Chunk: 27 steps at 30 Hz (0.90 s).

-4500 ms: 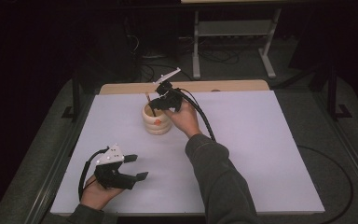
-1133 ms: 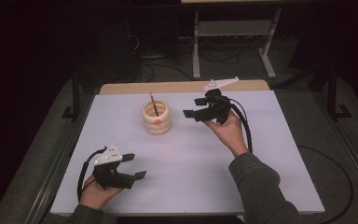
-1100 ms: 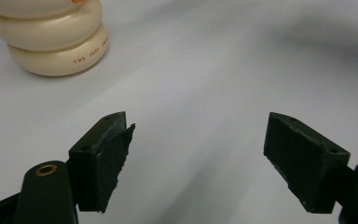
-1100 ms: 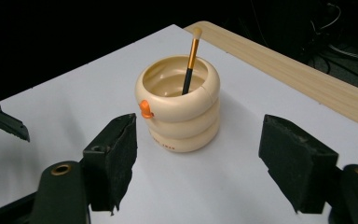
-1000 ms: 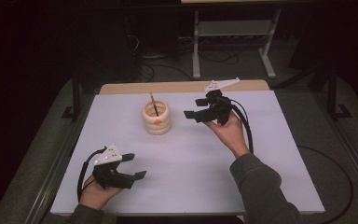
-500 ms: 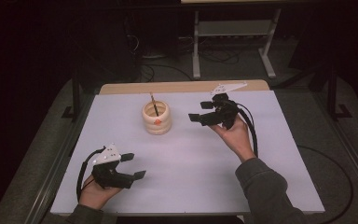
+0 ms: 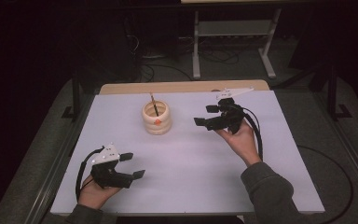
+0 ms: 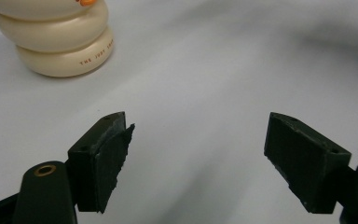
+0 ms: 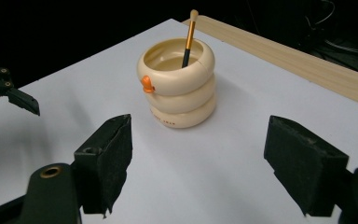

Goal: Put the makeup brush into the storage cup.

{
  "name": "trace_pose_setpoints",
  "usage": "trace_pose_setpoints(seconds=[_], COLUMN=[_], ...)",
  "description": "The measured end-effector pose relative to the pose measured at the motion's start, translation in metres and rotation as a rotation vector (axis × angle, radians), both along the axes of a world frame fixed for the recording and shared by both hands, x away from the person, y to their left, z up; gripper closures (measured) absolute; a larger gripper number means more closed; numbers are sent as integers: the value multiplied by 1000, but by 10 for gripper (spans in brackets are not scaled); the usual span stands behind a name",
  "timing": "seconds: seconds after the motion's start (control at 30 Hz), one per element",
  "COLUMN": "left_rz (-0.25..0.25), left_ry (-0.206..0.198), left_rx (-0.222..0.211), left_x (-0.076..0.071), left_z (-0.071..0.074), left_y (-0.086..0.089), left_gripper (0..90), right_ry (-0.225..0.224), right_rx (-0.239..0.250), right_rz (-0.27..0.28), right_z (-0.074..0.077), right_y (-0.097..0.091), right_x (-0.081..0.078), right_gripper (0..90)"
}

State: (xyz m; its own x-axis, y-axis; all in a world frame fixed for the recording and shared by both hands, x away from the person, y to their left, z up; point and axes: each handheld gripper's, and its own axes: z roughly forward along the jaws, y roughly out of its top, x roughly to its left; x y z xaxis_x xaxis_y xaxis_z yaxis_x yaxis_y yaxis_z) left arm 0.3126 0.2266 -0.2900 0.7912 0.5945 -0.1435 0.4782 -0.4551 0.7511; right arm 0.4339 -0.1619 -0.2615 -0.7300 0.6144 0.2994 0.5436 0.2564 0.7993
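A cream holder [image 7: 156,119] made of stacked rings, with a small orange knob, stands at the back middle of the white table. A thin brush [image 7: 153,102] leans inside it, bristles up. My right gripper [image 7: 205,115] hovers to the right of the holder and points at it. Its jaws have just been opening and nothing is between them. The right gripper view shows the holder [image 9: 179,88] and brush [image 9: 189,37] beyond the open gripper [image 9: 198,158]. My left gripper [image 7: 133,165] rests open and empty at the front left, with the holder's base [image 8: 60,42] ahead of it.
A white sheet [image 7: 191,158] covers the table, and a wooden strip [image 7: 182,87] runs along its far edge. A metal stand [image 7: 233,32] and cables sit on the dark floor behind. The left gripper [image 9: 9,91] shows at the left edge of the right gripper view.
The right hand, earlier at the holder, has drawn away from it to the right and slightly down. The brush stays in the holder. The left hand has not moved.
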Motion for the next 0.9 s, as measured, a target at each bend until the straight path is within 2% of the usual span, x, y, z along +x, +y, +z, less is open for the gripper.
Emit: trace_pose_setpoints(seconds=[0.37, 0.9], left_rz=[3, 14], left_ry=[-1, 2], left_rx=[3, 7], left_x=[0, 0], left_z=[0, -1], left_y=[0, -1], left_gripper=[205, 179], right_ry=[-1, 1], right_rx=[15, -7], right_rz=[-24, -45], right_z=[-2, -12], right_y=[-18, -37], right_x=[-13, -32], right_gripper=[216, 194])
